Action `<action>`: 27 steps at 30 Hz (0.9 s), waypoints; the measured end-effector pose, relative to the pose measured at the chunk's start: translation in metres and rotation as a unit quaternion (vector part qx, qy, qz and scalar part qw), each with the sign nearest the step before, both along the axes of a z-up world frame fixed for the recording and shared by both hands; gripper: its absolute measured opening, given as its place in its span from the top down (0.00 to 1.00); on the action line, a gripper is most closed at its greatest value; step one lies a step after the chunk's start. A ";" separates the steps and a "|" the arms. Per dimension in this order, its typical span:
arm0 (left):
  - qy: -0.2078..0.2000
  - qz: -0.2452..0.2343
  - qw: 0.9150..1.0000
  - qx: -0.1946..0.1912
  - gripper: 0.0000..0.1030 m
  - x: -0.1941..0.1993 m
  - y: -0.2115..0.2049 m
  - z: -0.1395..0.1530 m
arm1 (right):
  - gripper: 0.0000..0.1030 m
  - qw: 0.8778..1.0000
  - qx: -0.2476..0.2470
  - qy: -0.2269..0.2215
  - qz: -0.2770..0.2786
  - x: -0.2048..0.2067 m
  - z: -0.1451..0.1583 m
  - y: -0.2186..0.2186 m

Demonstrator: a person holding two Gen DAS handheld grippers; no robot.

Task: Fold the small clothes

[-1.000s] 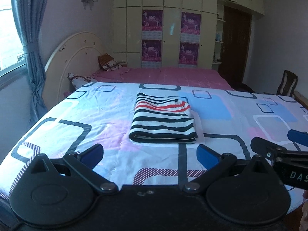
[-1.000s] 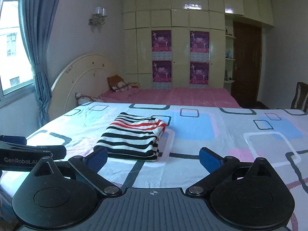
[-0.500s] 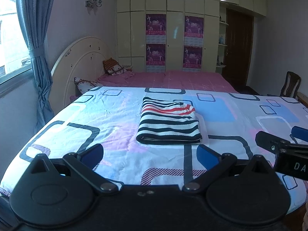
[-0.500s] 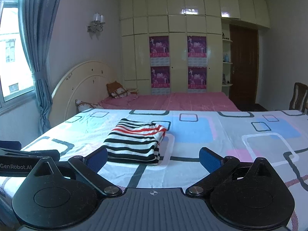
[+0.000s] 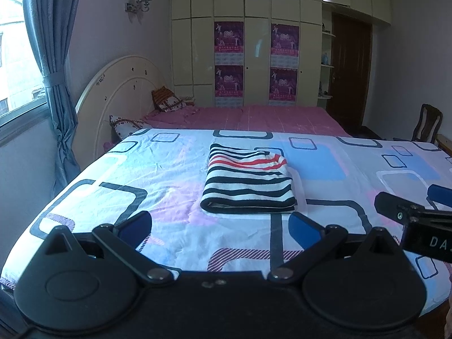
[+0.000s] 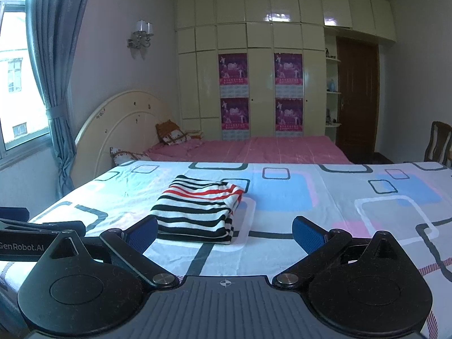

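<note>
Folded black, white and red striped cloth garment (image 5: pixel 248 182) on patterned bedsheet (image 5: pixel 158 169); left gripper (image 5: pixel 220 226) and right gripper (image 6: pixel 224 233) both open, empty

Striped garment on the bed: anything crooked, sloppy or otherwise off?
Nothing stands out. The striped garment lies folded in a compact rectangle, flat on the patterned bedsheet. Both the left gripper and right gripper are open, clear of it.

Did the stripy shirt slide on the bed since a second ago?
No. The stripy shirt covers the same squares printed on the bed sheet as before. Only the cameras pulled back; both the left gripper and the right gripper stay open.
</note>
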State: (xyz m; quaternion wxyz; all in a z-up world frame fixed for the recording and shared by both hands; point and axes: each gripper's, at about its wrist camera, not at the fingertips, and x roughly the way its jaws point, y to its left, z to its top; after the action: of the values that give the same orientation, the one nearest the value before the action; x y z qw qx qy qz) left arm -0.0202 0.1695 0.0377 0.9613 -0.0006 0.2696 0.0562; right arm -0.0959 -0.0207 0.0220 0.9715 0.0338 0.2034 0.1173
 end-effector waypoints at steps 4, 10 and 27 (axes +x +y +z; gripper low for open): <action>0.000 0.001 1.000 0.001 0.00 -0.001 0.002 0.000 | 0.03 1.000 0.000 0.003 -0.002 0.001 -0.002 -0.002; 0.001 0.001 1.000 0.001 0.00 -0.001 0.004 0.001 | 0.03 1.000 0.001 0.009 -0.002 0.004 -0.005 -0.002; 0.013 0.004 1.000 -0.013 0.00 0.002 0.014 -0.005 | 0.03 1.000 -0.007 0.010 0.008 0.004 -0.008 0.006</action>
State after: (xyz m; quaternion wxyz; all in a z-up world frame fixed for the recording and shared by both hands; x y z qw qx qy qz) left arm -0.0185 0.1838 0.0328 0.9573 -0.0137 0.2830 0.0569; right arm -0.0919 -0.0147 0.0143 0.9687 0.0261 0.2138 0.1231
